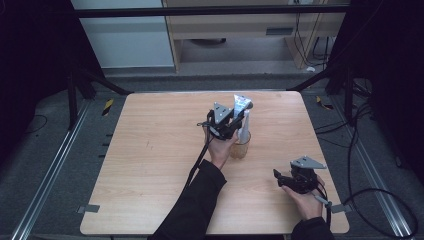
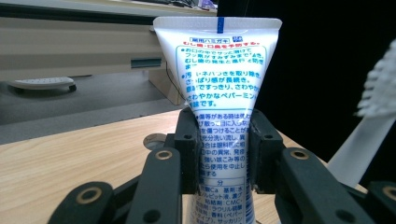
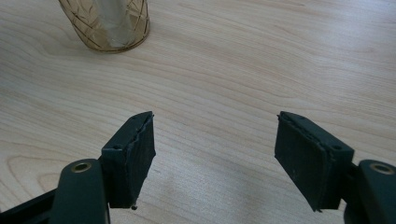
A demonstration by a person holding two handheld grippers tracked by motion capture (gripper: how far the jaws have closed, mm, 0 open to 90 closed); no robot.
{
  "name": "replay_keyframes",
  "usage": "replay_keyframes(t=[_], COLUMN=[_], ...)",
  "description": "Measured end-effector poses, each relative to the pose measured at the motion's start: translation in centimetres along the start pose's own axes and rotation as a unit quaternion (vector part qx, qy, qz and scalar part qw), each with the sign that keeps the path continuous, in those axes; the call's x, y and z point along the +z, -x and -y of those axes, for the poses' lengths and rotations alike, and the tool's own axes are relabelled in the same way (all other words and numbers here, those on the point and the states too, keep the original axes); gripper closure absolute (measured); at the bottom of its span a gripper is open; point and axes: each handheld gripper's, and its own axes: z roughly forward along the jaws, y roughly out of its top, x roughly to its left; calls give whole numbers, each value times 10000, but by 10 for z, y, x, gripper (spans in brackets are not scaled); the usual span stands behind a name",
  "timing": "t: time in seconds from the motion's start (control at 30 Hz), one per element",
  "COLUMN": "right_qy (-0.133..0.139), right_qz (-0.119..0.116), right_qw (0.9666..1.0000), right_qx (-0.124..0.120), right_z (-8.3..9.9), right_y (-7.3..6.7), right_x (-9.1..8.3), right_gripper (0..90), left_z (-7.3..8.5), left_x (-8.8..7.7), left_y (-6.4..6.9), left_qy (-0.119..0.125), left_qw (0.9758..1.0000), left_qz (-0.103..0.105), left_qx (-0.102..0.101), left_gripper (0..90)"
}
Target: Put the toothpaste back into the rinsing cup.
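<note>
A white toothpaste tube [image 2: 217, 70] with blue and red print stands upright, crimped end up, and my left gripper [image 2: 224, 140] is shut on its middle. In the high view the tube [image 1: 242, 105] rises over a clear amber cup [image 1: 241, 146] at the table's centre, with my left gripper [image 1: 234, 123] just left of it. A white toothbrush [image 1: 246, 125] stands in the cup, its bristles [image 2: 380, 88] to the tube's right. I cannot tell whether the tube's lower end is inside the cup. My right gripper [image 1: 278, 177] rests open near the front right; its jaws [image 3: 215, 154] hold nothing and point at the cup [image 3: 109, 23].
The wooden table [image 1: 150, 150] has a metal rail [image 1: 45, 170] along its left and cables [image 1: 370, 195] on the floor at its right. A light wooden cabinet [image 1: 240, 30] stands beyond the far edge.
</note>
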Motion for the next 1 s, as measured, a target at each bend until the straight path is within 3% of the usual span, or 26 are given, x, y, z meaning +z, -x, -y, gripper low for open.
replay_keyframes(t=[0.33,0.67,0.83,0.9,1.0], right_qy=[-31,-31,-32,-29,-33], right_qz=[-10,-10,-2,-16,-9], right_qw=[10000,10000,10000,10000,10000], right_qx=[8,-5,-8,-3,-2], right_z=[0,0,0,0,0], right_y=[0,0,0,-1,-1], right_x=[0,1,1,1,1], right_gripper=[287,287,287,287,287], left_z=[16,26,26,27,30], left_x=[1,2,-1,-2,-5], left_y=[-1,3,4,4,3], left_qy=[-123,-368,-522,-597,-796], left_qw=[9999,9990,9979,9974,9955], left_qz=[14,43,52,47,18], left_qx=[55,261,381,406,521], left_gripper=[679,665,653,605,586])
